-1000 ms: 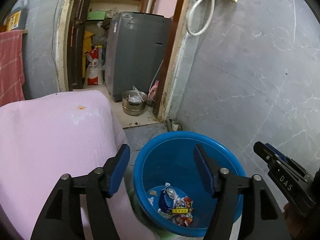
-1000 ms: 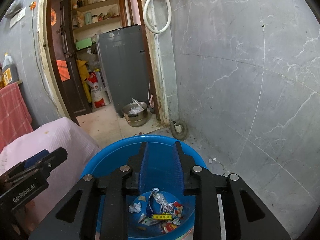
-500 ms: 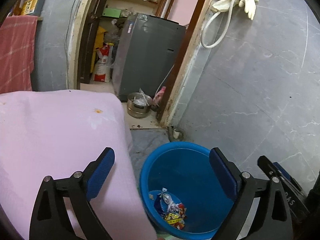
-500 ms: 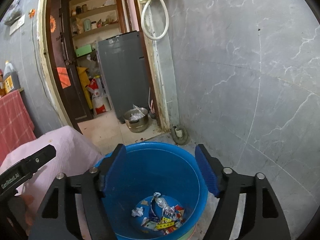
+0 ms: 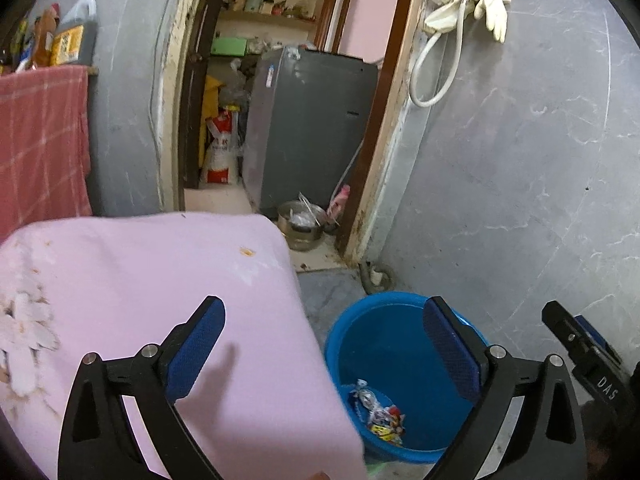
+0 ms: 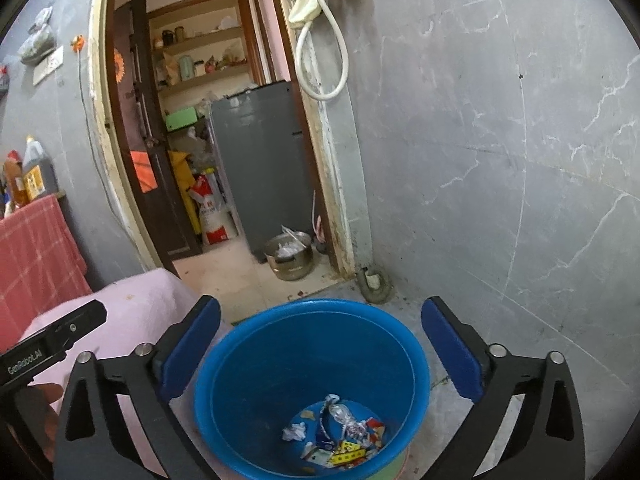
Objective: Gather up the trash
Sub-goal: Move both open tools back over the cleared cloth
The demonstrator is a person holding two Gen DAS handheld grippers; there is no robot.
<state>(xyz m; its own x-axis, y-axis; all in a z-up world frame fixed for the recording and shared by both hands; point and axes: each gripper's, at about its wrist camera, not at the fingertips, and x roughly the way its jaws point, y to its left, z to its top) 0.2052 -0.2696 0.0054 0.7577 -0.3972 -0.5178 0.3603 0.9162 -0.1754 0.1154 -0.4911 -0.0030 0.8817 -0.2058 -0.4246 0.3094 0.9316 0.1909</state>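
A blue bucket (image 6: pixel 300 360) stands on the floor by the grey wall, with several crumpled wrappers (image 6: pixel 340 436) lying at its bottom. My right gripper (image 6: pixel 320 306) hangs above the bucket, its jaws opening wide with nothing between them. In the left wrist view the bucket (image 5: pixel 392 352) sits low and right, the wrappers (image 5: pixel 378 412) inside it. My left gripper (image 5: pixel 324 308) hovers over the pink cloth's edge and the bucket, jaws opening, also empty. Each gripper's finger shows at the edge of the other's view.
A pink cloth-covered surface (image 5: pixel 160 300) rises left of the bucket. Beyond it a doorway holds a grey machine (image 5: pixel 308 128) and a steel pot (image 5: pixel 302 224). A red checked cloth (image 5: pixel 40 140) hangs at far left. A marbled grey wall (image 6: pixel 500 160) runs along the right.
Both grippers have gone from nearly shut to wide open. The left view has lifted and swung left, so more pink cloth shows. The right gripper has risen slightly above the bucket.
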